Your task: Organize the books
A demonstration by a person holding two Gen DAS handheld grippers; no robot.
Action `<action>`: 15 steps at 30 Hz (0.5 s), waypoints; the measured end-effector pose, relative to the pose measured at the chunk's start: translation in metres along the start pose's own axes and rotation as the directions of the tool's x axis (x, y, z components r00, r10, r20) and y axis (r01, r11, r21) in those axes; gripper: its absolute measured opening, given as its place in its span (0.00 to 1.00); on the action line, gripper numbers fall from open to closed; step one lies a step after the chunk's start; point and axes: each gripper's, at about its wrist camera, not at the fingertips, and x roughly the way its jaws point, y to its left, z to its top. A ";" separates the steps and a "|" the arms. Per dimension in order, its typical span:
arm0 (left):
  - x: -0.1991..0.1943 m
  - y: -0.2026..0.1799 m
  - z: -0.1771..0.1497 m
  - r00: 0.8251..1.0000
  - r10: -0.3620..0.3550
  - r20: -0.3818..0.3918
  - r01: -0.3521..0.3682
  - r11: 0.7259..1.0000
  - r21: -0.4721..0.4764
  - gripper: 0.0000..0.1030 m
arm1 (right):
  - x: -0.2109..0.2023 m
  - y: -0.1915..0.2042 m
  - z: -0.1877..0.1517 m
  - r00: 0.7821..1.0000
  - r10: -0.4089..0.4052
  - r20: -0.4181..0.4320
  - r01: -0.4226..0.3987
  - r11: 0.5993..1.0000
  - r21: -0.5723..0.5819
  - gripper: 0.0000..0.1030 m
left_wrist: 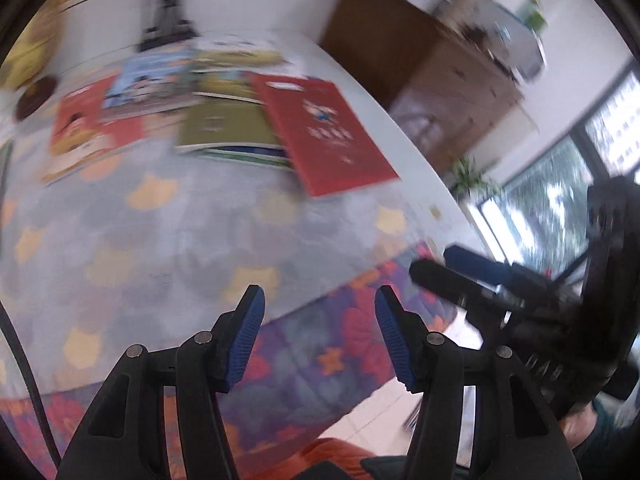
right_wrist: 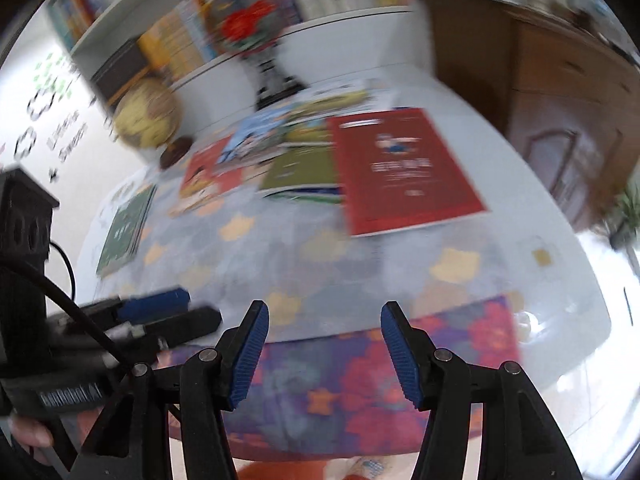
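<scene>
Nearest the lens, the right gripper (right_wrist: 325, 354) and the left gripper (left_wrist: 320, 334) hang over the near table edge, each with jaws parted and nothing between the blue pads. The books lie well ahead on the round table (right_wrist: 568, 264), fanned and overlapping: a large red book (right_wrist: 404, 168) at the right, an olive-green book (right_wrist: 304, 170) just beside it, an orange-red book (right_wrist: 204, 178) and a blue picture book (right_wrist: 256, 136) farther left, and a dark green book (right_wrist: 124, 230) apart at the left edge. Judged step: approach, no book yet taken. The next move probably calls for reaching an exposed book edge. Behind, a shelf (right_wrist: 168, 44) holds upright books; a globe (right_wrist: 146, 114) stands before it.
</scene>
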 end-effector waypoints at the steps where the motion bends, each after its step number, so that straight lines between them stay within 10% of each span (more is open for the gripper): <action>1: 0.008 -0.008 0.004 1.000 0.002 -0.014 -0.002 1.000 0.023 0.55 | -0.003 -0.013 0.001 1.000 -0.004 0.004 0.003 1.000 0.028 0.55; 15: 0.102 0.012 0.101 0.997 -0.029 -0.069 0.025 0.998 -0.063 0.60 | 0.038 -0.119 0.068 0.991 -0.116 -0.068 0.124 0.983 0.132 0.55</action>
